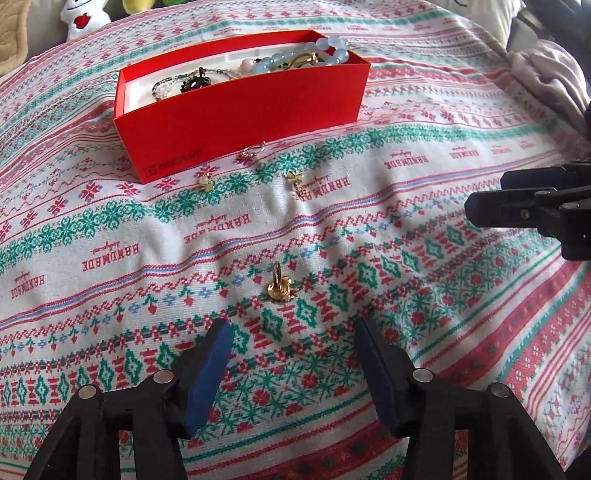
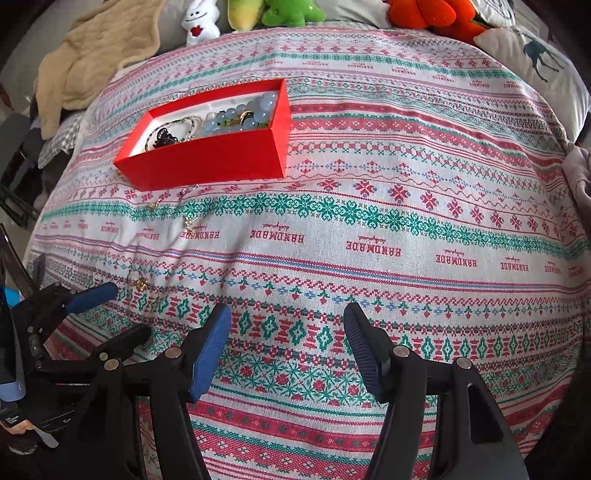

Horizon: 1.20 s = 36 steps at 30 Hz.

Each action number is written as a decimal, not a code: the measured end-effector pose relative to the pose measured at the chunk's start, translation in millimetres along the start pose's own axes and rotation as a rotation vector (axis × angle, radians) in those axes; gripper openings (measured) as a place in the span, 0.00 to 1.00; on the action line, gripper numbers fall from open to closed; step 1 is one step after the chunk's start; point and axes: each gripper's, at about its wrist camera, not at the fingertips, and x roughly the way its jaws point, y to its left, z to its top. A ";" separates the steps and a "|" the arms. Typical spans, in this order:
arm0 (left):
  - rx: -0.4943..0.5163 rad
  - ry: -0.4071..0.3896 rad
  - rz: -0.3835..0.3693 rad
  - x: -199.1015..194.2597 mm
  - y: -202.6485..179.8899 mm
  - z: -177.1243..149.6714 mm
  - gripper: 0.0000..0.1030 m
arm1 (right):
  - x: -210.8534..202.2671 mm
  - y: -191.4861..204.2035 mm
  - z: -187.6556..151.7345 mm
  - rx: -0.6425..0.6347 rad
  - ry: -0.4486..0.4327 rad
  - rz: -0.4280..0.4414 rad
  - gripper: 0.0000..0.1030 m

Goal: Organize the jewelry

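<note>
A red box (image 1: 240,110) holding blue beads and other jewelry sits on the patterned cloth; it also shows in the right wrist view (image 2: 207,158). A gold ring (image 1: 281,286) lies just ahead of my open, empty left gripper (image 1: 291,332); it shows small in the right wrist view (image 2: 140,282). A pearl earring (image 1: 205,181), a gold earring (image 1: 297,182) and a silver ring (image 1: 253,149) lie in front of the box. My right gripper (image 2: 286,325) is open and empty over bare cloth, and shows at the right edge of the left wrist view (image 1: 532,199).
Plush toys (image 2: 280,13) and a beige blanket (image 2: 92,62) lie beyond the cloth's far edge. A deer-print pillow (image 2: 535,62) is at the far right. The left gripper (image 2: 107,314) shows at the right view's lower left.
</note>
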 end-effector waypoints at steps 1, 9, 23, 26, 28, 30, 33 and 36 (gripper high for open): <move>-0.002 -0.004 0.001 1.4 -0.4 1.4 0.52 | 0.4 0.9 0.3 -0.005 0.000 -0.003 0.64; -0.015 -0.046 0.016 10.4 0.3 12.8 0.10 | 3.0 -0.1 5.4 0.006 -0.003 -0.006 0.64; -0.122 -0.063 0.037 -10.8 34.3 15.1 0.10 | 14.1 31.0 34.3 0.015 -0.031 0.024 0.64; -0.162 -0.057 0.057 -14.8 47.1 16.1 0.10 | 20.9 44.1 46.3 0.009 -0.041 0.040 0.64; -0.187 -0.051 0.073 -16.8 55.1 17.0 0.10 | 27.1 53.4 55.5 0.003 -0.053 0.045 0.64; -0.210 -0.047 0.080 -18.4 62.5 17.8 0.10 | 35.2 61.4 64.7 0.001 -0.060 0.047 0.64; -0.238 -0.040 0.076 -18.1 70.6 19.4 0.10 | 48.5 72.1 76.5 0.003 -0.067 0.046 0.61; -0.254 -0.033 0.070 -18.7 75.8 17.9 0.10 | 64.4 81.2 85.6 0.003 -0.050 0.025 0.48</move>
